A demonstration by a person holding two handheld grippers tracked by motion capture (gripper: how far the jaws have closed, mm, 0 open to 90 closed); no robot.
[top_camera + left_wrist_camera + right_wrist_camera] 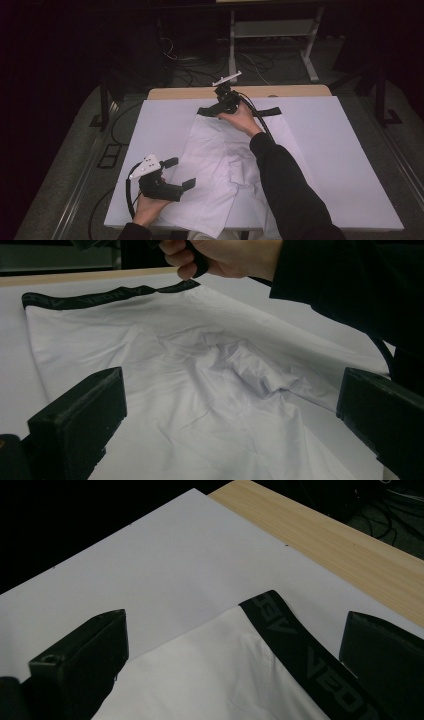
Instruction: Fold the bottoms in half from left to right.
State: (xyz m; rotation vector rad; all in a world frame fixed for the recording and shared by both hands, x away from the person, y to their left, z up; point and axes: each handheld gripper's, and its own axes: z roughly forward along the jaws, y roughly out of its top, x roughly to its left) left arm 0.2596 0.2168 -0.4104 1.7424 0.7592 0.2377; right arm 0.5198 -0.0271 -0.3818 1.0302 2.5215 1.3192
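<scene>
Left to right: your left tool point(179, 173) sits near the tabletop's front-left, jaws spread wide, gripping nothing, aimed at the garment's left edge. In the left gripper view the same jaws frame the fabric without touching it.

White garment point(220, 165) lies flat mid-tabletop on the white sheet point(345, 165), black waistband point(270, 111) at the far end, wrinkled bunch near the middle point(240, 365). Near hem reaches the front edge.

Your right tool point(212, 111) is at the far end, over the waistband's left corner. The right gripper view shows its jaws wide apart, the waistband corner point(280, 625) between them, not clamped. Bare wood strip of tabletop point(200, 93) beyond the sheet.
</scene>
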